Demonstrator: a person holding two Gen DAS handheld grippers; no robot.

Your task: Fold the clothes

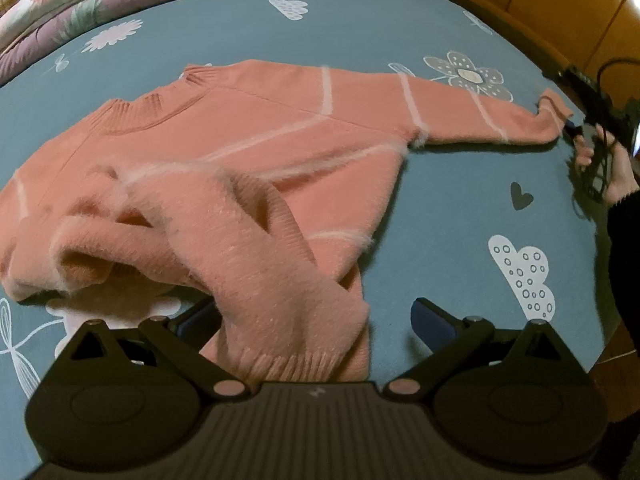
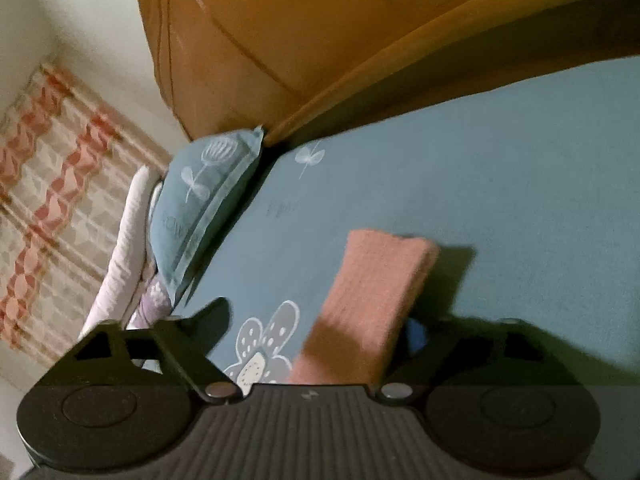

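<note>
A pink knitted sweater (image 1: 248,128) with pale stripes lies spread on the blue patterned bedsheet (image 1: 460,208). Its near sleeve (image 1: 280,280) is folded over the body, and that sleeve's ribbed cuff lies between the fingers of my left gripper (image 1: 310,308), which stands open. The far sleeve (image 1: 480,108) stretches out to the right. At its cuff (image 2: 372,300) is my right gripper (image 2: 316,316), held by a hand (image 1: 616,168) in a dark sleeve. The cuff lies between the right gripper's jaws beside the blue right pad (image 2: 416,334), well clear of the left finger (image 2: 216,316).
A flowered quilt (image 1: 60,12) is bunched at the far left of the bed. A blue pillow (image 2: 200,208) lies at the head, below wooden panels (image 2: 320,40). The wooden bed frame (image 1: 520,28) runs along the right edge. A patterned curtain (image 2: 48,200) hangs beyond.
</note>
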